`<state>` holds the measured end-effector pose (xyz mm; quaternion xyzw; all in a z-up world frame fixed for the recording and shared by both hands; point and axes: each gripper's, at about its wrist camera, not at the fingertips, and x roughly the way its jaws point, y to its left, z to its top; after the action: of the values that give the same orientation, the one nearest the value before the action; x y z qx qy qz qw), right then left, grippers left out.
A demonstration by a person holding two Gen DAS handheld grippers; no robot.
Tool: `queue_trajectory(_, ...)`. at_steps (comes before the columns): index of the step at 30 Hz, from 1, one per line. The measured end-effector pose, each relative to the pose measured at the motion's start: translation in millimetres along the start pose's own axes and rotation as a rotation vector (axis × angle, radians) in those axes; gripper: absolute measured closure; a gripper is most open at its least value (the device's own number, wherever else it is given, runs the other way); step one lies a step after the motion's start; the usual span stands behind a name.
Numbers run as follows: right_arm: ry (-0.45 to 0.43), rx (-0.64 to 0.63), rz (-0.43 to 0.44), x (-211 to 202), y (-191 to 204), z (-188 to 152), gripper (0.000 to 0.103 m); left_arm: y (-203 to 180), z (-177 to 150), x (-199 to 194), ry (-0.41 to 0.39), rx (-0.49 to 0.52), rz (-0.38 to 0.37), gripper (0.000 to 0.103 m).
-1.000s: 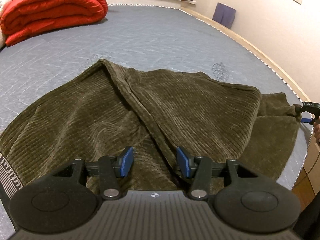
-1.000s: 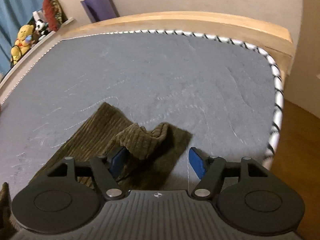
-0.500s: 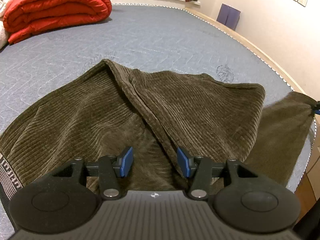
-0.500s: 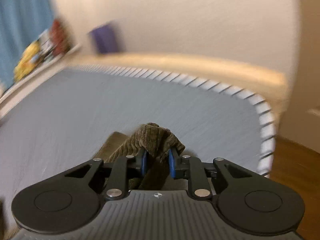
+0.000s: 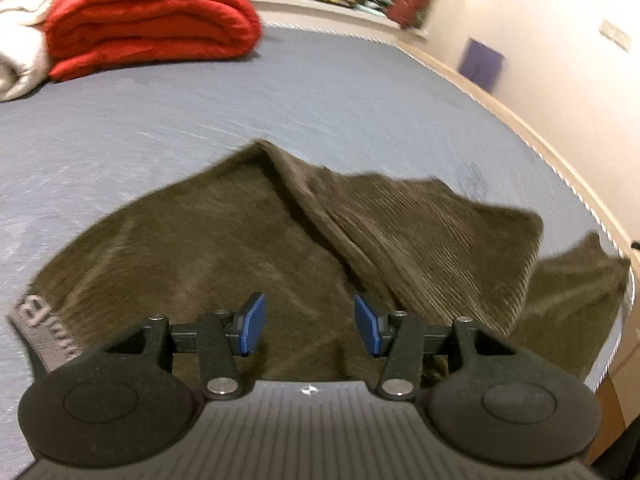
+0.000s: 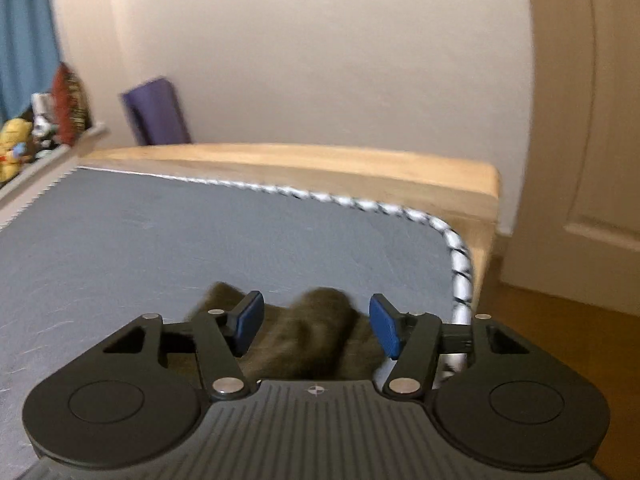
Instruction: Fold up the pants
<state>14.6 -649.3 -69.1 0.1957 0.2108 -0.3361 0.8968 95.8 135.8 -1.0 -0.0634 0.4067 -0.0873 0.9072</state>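
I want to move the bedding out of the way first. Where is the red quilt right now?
In the left wrist view the red quilt lies folded at the upper left, at the far end of the grey mattress, beside white bedding and well beyond the pants.

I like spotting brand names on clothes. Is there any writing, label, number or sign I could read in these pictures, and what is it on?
Grey waistband of the brown pants: large woven letters, cut off at the edge and blurred, not readable.
Grippers, gray mattress, red quilt, wall plates: no text visible.
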Motion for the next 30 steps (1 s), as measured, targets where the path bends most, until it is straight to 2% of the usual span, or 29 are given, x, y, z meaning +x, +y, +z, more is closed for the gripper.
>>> queue_trajectory(3,-0.064,-0.084,0.1,-30.6,33.0,-3.7,0.042,36.0,7.8,-15.0,-0.032,-0.094,0.04,0.049)
queue_trajectory(8,-0.117,-0.272,0.373,-81.7,106.1,-30.4,0.042,110.5,8.5,-33.9,-0.026,-0.277,0.156,0.049)
queue_trajectory(11,-0.095,-0.388,0.555,-112.0,150.1,-56.6,0.042,154.7,0.5,-35.3,0.014,-0.374,0.203,0.049)
queue_trajectory(14,-0.054,-0.549,0.728,-144.6,195.9,-90.2,0.042,181.6,-7.1,-30.6,0.047,-0.419,0.219,0.048)
queue_trajectory(17,0.041,-0.696,0.859,-162.1,237.6,-123.7,0.037,202.0,-12.8,-22.2,0.072,-0.46,0.213,0.039)
queue_trajectory(19,0.106,-0.732,0.882,-160.1,260.0,-139.2,0.032,209.0,-16.3,-18.3,0.077,-0.486,0.205,0.035)
queue_trajectory(22,0.177,-0.725,0.842,-139.6,281.0,-147.2,0.026,220.3,-16.9,-5.7,0.087,-0.539,0.163,0.033)
queue_trajectory(24,0.23,-0.711,0.816,-127.3,292.6,-150.1,0.025,220.1,-14.7,2.0,0.099,-0.529,0.144,0.033)
queue_trajectory(27,0.307,-0.729,0.8,-108.4,313.3,-157.1,0.026,212.9,-13.4,15.5,0.122,-0.476,0.174,0.03)
queue_trajectory(28,0.328,-0.739,0.8,-103.9,317.3,-160.8,0.032,210.3,-12.4,19.6,0.124,-0.458,0.187,0.029)
queue_trajectory(29,0.349,-0.746,0.806,-100.2,318.3,-167.1,0.053,207.5,-10.3,22.2,0.122,-0.44,0.2,0.029)
queue_trajectory(30,0.368,-0.748,0.816,-97.4,321.7,-168.5,0.064,204.4,-7.5,25.3,0.113,-0.417,0.217,0.03)
